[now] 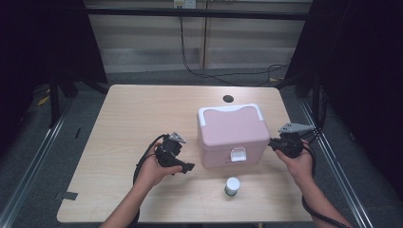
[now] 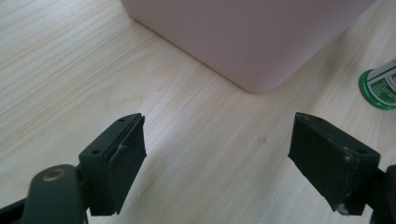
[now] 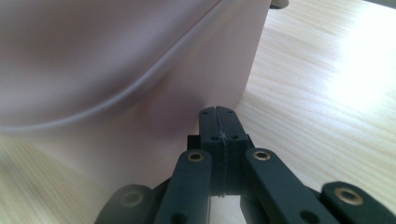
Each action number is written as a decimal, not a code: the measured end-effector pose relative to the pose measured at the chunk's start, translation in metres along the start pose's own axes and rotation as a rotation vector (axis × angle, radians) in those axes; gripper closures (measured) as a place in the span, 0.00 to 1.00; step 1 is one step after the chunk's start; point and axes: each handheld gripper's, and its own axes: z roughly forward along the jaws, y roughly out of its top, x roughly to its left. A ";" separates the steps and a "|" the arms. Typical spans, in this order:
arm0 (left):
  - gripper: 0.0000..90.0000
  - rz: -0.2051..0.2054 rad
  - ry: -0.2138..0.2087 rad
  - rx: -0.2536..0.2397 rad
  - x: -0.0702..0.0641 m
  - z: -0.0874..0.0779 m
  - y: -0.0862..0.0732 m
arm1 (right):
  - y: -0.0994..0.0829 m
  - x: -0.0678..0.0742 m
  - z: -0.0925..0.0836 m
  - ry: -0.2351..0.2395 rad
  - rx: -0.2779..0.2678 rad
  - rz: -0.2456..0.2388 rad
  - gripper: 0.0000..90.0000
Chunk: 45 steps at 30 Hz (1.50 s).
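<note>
The right gripper [image 1: 274, 144] is closed on nothing, its tip right at the side wall of the pink box [image 1: 233, 135]; whether it touches I cannot tell. If it pushes there, low on the wall, I think the box could slide across the tabletop [image 1: 138, 114] toward the left gripper [image 1: 187, 167], or tip, since nothing braces it. The latch [image 1: 238, 154] faces the person, so a sideways shove would also knock the small can [image 1: 232, 186], which stands just in front of the box. The left gripper hangs open and empty above the tabletop, near the box's front left corner [image 2: 261, 84], apart from it. The box stands right of the middle, lid down, between both grippers.
</note>
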 end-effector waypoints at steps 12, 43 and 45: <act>0.20 -0.014 0.009 -0.007 0.002 -0.003 -0.002 | 0.008 0.009 0.006 0.012 -0.005 -0.004 1.00; 0.21 -0.064 0.056 -0.032 0.016 -0.023 -0.016 | 0.029 0.049 0.027 0.070 0.009 -0.061 1.00; 0.21 -0.068 0.051 -0.039 0.017 -0.024 -0.016 | 0.030 0.051 0.029 0.079 0.008 -0.067 1.00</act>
